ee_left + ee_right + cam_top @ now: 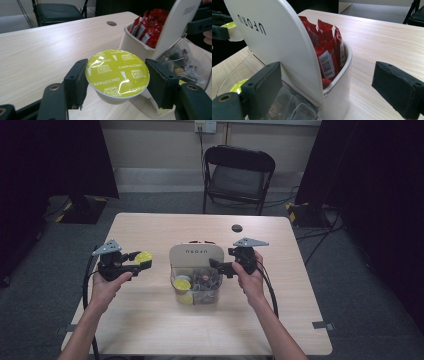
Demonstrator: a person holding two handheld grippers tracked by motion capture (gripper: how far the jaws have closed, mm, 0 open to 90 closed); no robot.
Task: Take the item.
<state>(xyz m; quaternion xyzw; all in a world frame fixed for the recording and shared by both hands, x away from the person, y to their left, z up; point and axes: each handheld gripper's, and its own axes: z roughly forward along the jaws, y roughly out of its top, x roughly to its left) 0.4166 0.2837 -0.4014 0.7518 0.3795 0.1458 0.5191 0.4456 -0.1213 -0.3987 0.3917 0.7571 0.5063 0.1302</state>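
My left gripper is shut on a coffee capsule with a yellow-green foil lid printed "Cappuccino". It holds the capsule above the table, left of the organizer box. The box has a white upright divider, red packets in the rear compartment, and a clear front compartment holding several capsules. My right gripper stands open at the box's right side, one jaw by the clear compartment and the other well off the white rear wall.
The light wooden table has a round cable hole behind the box. A black folding chair stands beyond the far edge. Dark curtains and floor cables flank the table.
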